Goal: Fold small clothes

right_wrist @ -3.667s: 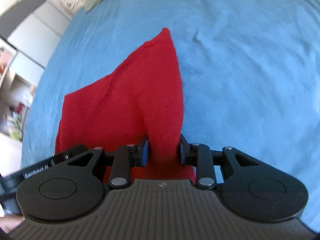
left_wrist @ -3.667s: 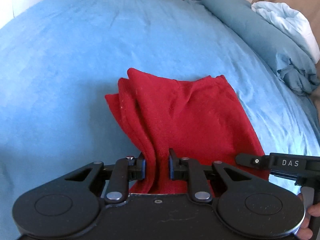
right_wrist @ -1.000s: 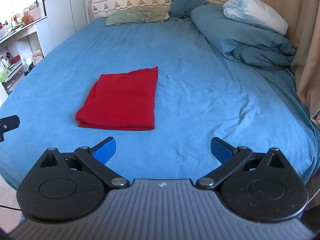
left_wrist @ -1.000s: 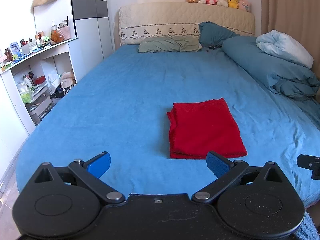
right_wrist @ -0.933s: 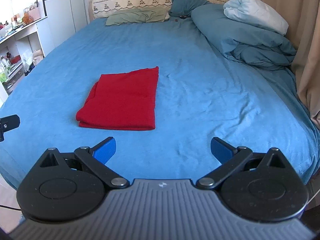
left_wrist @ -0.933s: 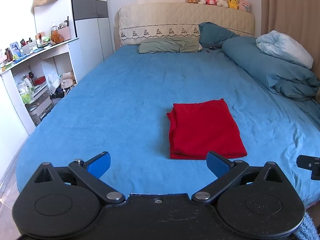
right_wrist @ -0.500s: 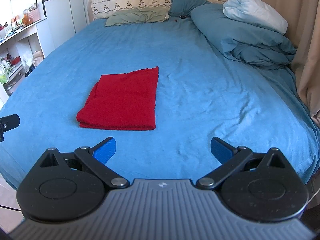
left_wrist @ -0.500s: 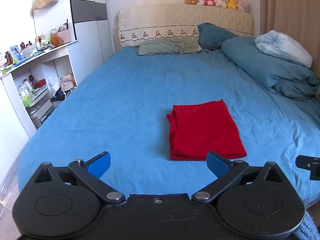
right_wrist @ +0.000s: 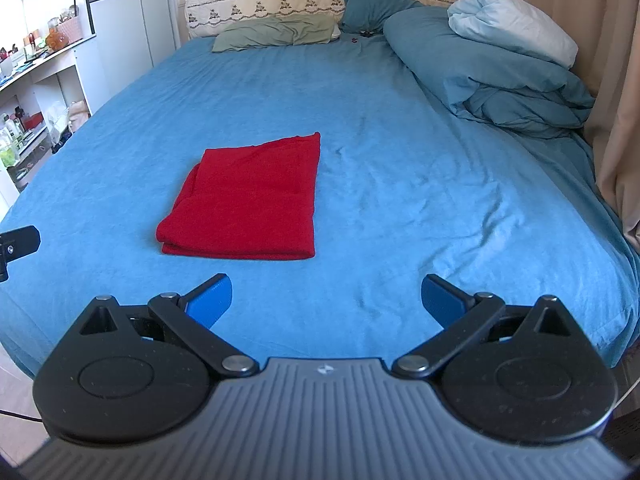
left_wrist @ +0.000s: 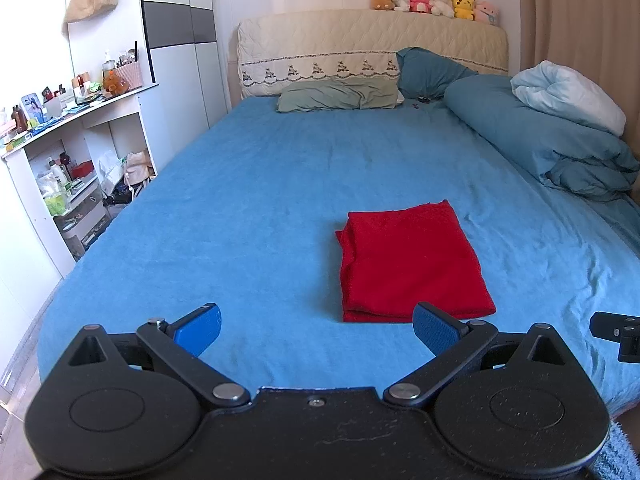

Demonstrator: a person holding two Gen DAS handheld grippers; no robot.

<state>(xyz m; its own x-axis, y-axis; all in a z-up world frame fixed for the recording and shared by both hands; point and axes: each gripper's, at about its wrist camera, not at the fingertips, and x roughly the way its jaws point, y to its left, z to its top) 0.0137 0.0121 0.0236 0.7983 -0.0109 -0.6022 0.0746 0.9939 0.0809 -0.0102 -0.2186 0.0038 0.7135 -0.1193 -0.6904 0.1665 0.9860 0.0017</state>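
Note:
A red cloth (left_wrist: 410, 266) lies folded in a flat rectangle on the blue bed (left_wrist: 260, 200); it also shows in the right wrist view (right_wrist: 250, 204). My left gripper (left_wrist: 318, 330) is open and empty, held back near the bed's foot, apart from the cloth. My right gripper (right_wrist: 326, 296) is open and empty too, back from the cloth, which lies ahead and to its left on the bed (right_wrist: 400, 160).
A rolled blue duvet (left_wrist: 552, 148) with a white pillow lies along the bed's right side. Pillows (left_wrist: 340, 94) sit at the headboard. White shelves (left_wrist: 68, 152) with clutter stand left of the bed. A curtain (right_wrist: 612, 80) hangs at the right.
3.7 s ago both grippers were shut on the red cloth. Both have let go, opened and drawn back. Over the last second hardly anything has moved.

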